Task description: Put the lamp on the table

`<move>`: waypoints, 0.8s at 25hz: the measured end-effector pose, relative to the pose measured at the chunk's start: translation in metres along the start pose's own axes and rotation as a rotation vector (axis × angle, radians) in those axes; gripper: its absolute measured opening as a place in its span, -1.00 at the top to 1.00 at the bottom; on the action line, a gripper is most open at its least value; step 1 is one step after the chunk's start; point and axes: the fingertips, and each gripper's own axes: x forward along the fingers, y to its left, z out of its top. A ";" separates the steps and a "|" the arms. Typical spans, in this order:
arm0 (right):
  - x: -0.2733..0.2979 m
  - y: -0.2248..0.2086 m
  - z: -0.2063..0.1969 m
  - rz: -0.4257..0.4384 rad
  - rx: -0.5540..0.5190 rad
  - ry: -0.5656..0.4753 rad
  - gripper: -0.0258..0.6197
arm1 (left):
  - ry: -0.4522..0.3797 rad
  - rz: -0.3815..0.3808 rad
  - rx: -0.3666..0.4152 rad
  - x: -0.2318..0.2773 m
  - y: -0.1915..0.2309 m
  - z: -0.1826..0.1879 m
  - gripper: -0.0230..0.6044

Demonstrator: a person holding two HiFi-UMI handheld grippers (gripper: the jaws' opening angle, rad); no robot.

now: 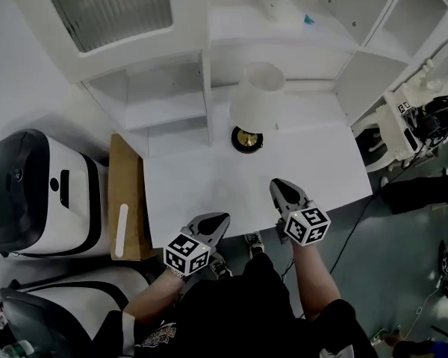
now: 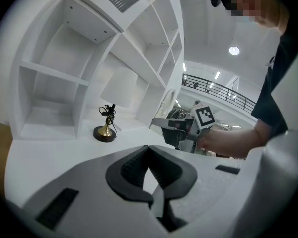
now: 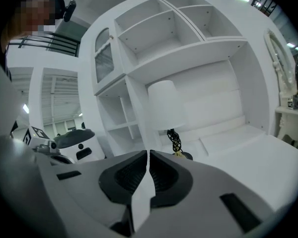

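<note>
The lamp (image 1: 257,99) stands upright at the back of the white table (image 1: 201,192), with a white shade, a brass stem and a round dark base (image 1: 247,139). Its cord is bundled round the stem (image 2: 108,114). Both grippers hang near the table's front edge, well short of the lamp. My left gripper (image 1: 218,219) is shut and empty, as its own view (image 2: 148,148) shows. My right gripper (image 1: 278,185) is also shut with nothing between its jaws (image 3: 148,152). The lamp (image 3: 164,105) sits straight ahead of the right gripper. The left gripper view catches the right gripper (image 2: 179,128) from the side.
A white shelving unit (image 1: 164,88) rises behind and to the left of the table. A brown board (image 1: 123,192) leans at the table's left side, beside two white-and-black machines (image 1: 37,192). White furniture and cables (image 1: 425,118) crowd the right.
</note>
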 end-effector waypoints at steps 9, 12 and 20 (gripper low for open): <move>-0.058 0.024 0.000 -0.030 0.008 -0.011 0.82 | 0.004 -0.049 0.025 0.007 -0.031 0.001 0.91; -0.074 0.027 0.000 -0.011 0.007 -0.003 0.83 | -0.005 -0.029 0.013 0.011 -0.039 0.002 0.91; -0.117 0.026 -0.005 0.069 -0.014 0.021 0.83 | -0.024 0.039 -0.030 0.024 -0.080 -0.007 0.91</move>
